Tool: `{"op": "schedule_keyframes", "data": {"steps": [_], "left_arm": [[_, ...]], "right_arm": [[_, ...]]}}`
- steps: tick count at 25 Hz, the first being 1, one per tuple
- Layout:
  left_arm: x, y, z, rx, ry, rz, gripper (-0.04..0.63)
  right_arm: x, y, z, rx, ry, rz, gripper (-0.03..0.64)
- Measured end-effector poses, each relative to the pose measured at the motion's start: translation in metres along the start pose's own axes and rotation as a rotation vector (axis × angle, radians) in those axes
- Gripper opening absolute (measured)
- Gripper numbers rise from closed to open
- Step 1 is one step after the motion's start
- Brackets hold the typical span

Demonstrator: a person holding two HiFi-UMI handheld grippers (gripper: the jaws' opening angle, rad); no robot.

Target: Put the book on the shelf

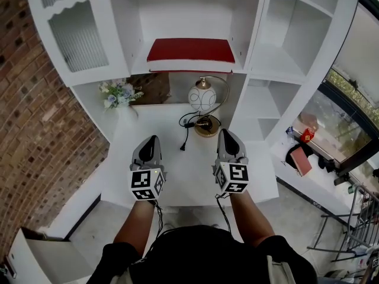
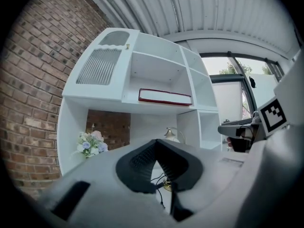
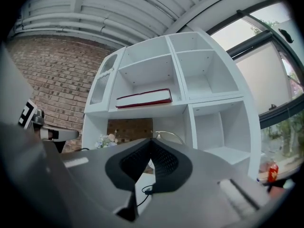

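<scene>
Clenching on nothing: fingers of left gripper point(image 1: 152, 140) and right gripper point(image 1: 227, 134), side by side over bench point(image 1: 195, 179). Lamp point(image 1: 202, 96) at bench rear edge. Red book point(image 1: 190, 51) flat in middle shelf point(image 1: 183, 10) compartment above.

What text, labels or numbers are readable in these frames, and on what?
No readable words or numbers in any view.
book: plain red cover, no title shows.
marker cubes: black-and-white square patterns only, no letters.
small red object by the window: too small to read.
</scene>
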State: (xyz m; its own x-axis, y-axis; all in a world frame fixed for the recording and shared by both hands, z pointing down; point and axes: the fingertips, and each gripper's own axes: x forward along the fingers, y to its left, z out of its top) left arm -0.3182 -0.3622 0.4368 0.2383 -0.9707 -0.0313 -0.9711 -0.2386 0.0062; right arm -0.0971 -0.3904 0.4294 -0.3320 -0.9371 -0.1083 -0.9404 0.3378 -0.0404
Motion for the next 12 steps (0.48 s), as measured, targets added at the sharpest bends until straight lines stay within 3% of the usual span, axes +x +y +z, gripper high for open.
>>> {"op": "schedule_keyframes", "data": {"steps": [7, 12], "left_arm": [[-0.011, -0.004, 0.002, 0.011, -0.004, -0.009, 0.002], [-0.012, -0.011, -0.003, 0.076, 0.015, -0.022, 0.002]], "right_arm": [[-0.009, -0.001, -0.003, 0.017, 0.005, -0.013, 0.011], [-0.013, -0.002, -0.007, 0.023, 0.014, -0.029, 0.011]]}}
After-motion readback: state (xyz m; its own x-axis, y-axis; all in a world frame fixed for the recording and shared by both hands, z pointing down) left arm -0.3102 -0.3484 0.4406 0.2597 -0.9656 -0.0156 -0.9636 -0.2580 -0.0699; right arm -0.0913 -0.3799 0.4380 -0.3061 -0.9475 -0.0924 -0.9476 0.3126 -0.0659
